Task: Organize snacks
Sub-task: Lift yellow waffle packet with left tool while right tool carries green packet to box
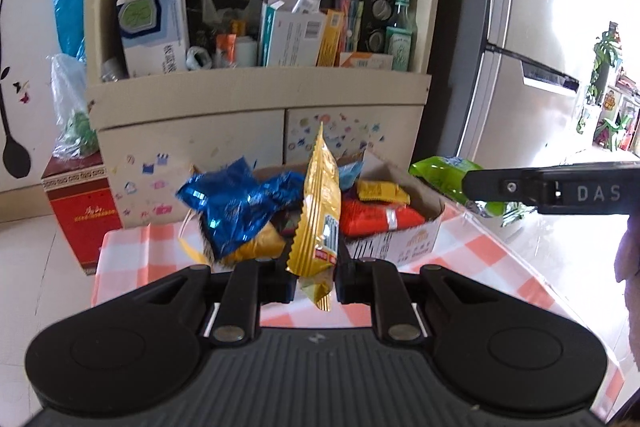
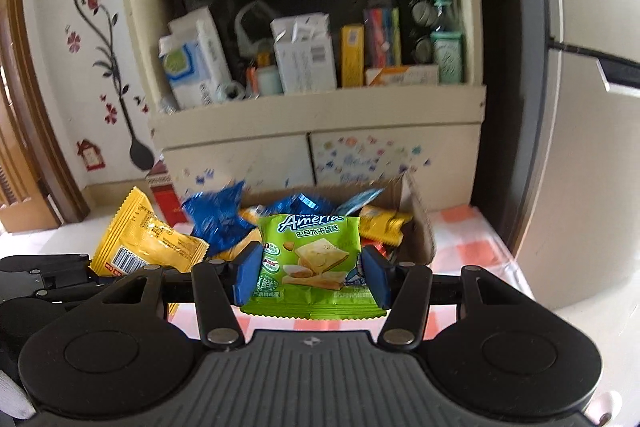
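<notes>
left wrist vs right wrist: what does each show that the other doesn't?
Left wrist only: the red gift box on the floor, and the refrigerator doors.

Right wrist only: the green packet front-on, printed face readable, and the brown door frame.

Both: left tool shut on the yellow packet, right tool shut on the green packet, and the cardboard box with blue, yellow and orange wrappers.
</notes>
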Demonstrator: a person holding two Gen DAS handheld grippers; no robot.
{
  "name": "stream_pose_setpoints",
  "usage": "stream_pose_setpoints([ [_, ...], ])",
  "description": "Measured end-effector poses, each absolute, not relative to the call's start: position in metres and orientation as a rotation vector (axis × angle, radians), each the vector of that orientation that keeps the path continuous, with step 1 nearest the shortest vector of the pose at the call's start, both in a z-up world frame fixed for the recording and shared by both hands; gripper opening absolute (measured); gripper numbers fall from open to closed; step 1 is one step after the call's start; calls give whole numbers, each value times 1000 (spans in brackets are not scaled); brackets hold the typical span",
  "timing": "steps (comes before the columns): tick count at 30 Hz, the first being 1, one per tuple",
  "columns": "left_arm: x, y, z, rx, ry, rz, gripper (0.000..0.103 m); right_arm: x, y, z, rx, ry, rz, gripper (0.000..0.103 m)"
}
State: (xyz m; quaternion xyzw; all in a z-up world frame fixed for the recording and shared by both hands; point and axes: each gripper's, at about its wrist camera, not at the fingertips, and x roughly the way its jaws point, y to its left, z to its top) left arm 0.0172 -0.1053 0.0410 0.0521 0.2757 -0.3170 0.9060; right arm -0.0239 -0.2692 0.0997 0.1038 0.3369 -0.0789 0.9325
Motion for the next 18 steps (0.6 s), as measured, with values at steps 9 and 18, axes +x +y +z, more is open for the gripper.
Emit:
stream_pose_setpoints([
  [9,53,-130,51,111,542,-686,16,-1,-299,102,229,650,-217,60],
  [18,100,-157,32,122,598,-694,16,35,-317,79,258,721,-232,58],
])
